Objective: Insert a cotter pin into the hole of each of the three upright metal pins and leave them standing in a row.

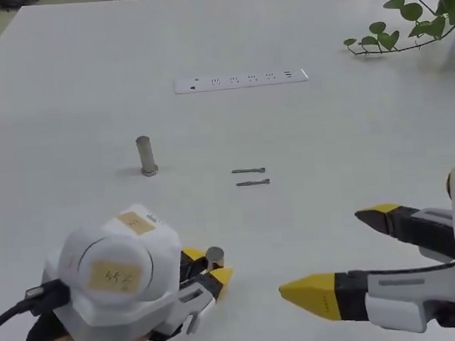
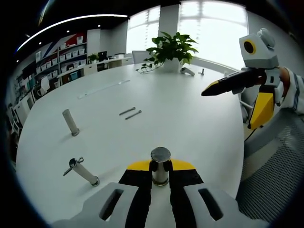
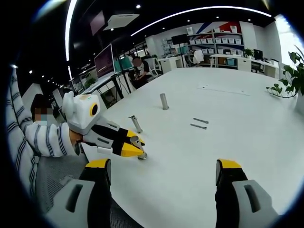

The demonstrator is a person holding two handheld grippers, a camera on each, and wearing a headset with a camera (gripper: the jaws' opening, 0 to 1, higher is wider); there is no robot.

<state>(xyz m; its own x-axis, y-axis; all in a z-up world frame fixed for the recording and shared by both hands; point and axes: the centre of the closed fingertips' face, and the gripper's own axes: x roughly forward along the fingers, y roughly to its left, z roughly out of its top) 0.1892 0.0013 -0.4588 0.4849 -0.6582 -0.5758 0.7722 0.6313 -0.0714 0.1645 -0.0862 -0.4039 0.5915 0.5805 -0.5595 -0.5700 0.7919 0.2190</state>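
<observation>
**Your left gripper** (image 1: 209, 267), low at the near left of the head view, is clamped on one metal pin (image 2: 160, 164). The pin stands upright between the yellow-tipped jaws, its flat round head just above them. Your right gripper (image 1: 321, 253) hovers at the near right with its jaws spread wide and nothing between them, the tips pointing across toward the left gripper.

There are three metal pins in all on the white surface (image 1: 341, 123). In the left gripper view, a second pin (image 2: 84, 172) stands near the held one, at that view's lower left. A cotter pin (image 2: 73, 163) passes through the hole near its top, with its looped head sticking out to one side. Farther out, a third pin (image 1: 146, 156) stands alone and upright, well apart from the other two; its hole is too small to make out.

To the right of that third pin, near the middle of the surface, two loose cotter pins (image 1: 249, 170) lie flat. They are side by side and nearly parallel, close together but not touching. That makes three cotter pins counted: one inserted, two lying free.

Beyond them, one white power strip (image 1: 241, 80) lies across the far part of the surface. One leafy potted plant (image 1: 423, 12) reaches in at the far right corner.
</observation>
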